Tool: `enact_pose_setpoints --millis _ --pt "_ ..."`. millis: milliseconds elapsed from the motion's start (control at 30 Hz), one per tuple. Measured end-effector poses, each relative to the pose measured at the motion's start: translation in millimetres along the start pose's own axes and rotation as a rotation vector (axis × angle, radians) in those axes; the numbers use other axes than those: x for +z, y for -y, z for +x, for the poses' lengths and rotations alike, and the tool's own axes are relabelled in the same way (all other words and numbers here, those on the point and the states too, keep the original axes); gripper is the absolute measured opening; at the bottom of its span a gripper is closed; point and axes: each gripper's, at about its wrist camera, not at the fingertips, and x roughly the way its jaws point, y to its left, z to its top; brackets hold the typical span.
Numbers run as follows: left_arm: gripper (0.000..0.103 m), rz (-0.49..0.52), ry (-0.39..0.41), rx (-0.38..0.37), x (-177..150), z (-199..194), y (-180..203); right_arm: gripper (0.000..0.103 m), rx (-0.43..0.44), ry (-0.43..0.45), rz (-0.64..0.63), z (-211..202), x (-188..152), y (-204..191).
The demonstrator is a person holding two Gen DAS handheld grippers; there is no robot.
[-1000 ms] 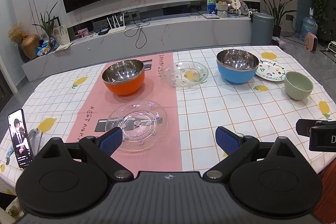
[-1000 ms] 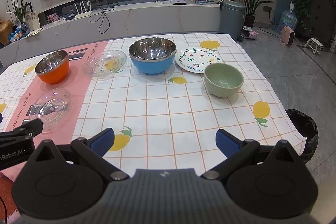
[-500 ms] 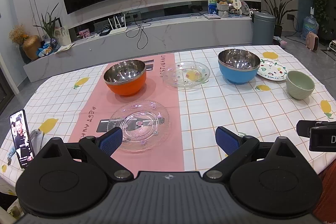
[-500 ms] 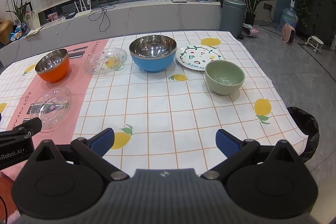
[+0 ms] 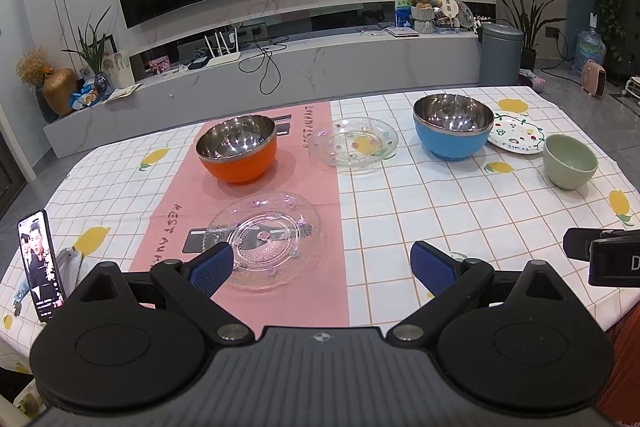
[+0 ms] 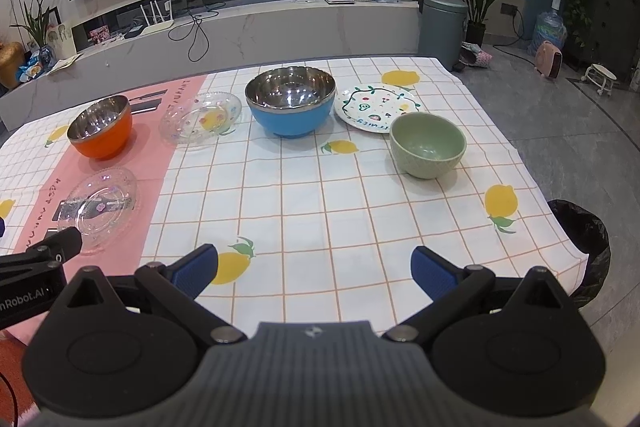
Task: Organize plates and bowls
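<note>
Glass plate (image 5: 267, 239) lies just ahead of your left gripper (image 5: 322, 265), fingers spread, holding nothing; orange bowl (image 5: 237, 154) and a second glass plate (image 5: 353, 145) sit beyond it; your right gripper (image 6: 314, 269) gapes too, empty, with blue bowl (image 6: 291, 106), painted plate (image 6: 376, 101) and green bowl (image 6: 427, 145) farther off; a phone (image 5: 40, 263) stands at your left.

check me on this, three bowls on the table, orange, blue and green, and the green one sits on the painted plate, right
Not quite. The green bowl sits on the tablecloth in front of the painted plate, not on it; the right wrist view shows this. The rest holds: three bowls, with the orange bowl and blue bowl.
</note>
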Motion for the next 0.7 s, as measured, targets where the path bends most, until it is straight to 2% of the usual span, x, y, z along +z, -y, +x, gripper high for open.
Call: enact_pose_setpoints --millis 700 --pt "0.103 -0.001 -0.008 -0.008 0.3 0.8 1.8 0.101 0.007 -0.006 0.000 -1.7 -0.5 -0.7"
